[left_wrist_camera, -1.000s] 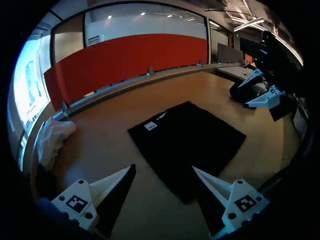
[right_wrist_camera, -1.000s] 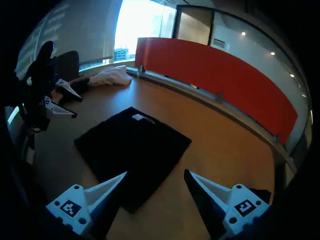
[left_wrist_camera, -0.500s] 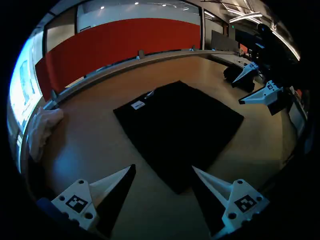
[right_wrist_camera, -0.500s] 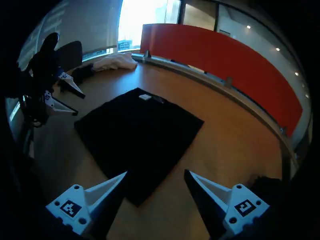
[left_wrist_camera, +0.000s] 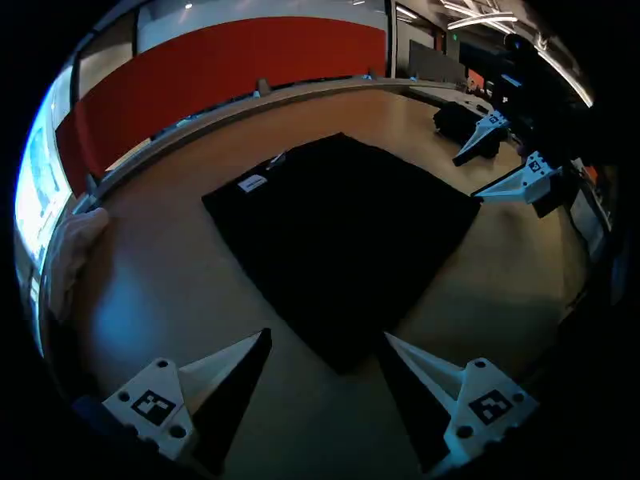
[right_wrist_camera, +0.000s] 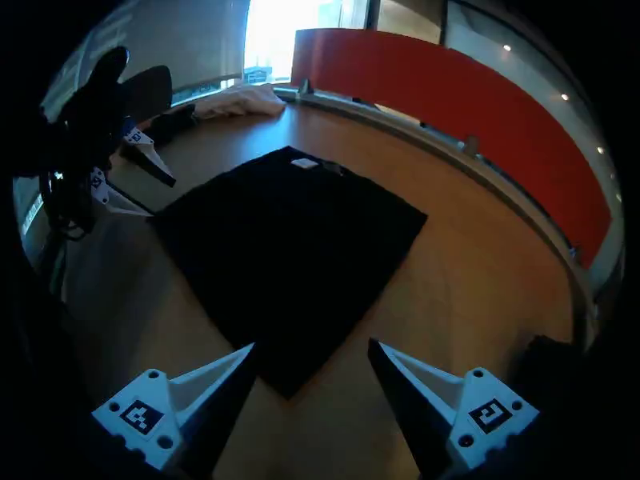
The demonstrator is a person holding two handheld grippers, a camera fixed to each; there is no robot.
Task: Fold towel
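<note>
Wood table (left_wrist_camera: 152, 264), red partition behind. Black towel (left_wrist_camera: 344, 216) lies flat. Left gripper (left_wrist_camera: 326, 336) wide open, empty, at one corner; right gripper (right_wrist_camera: 311, 346) likewise at another. Risk: shallow pinch, and the corner slips out on lifting.

One towel (left_wrist_camera: 336, 232), two hand-held grippers (left_wrist_camera: 326, 334) (right_wrist_camera: 312, 344)

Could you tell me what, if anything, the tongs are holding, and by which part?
Nothing: left tongs and right tongs both stand open, near corners of the black towel.
</note>
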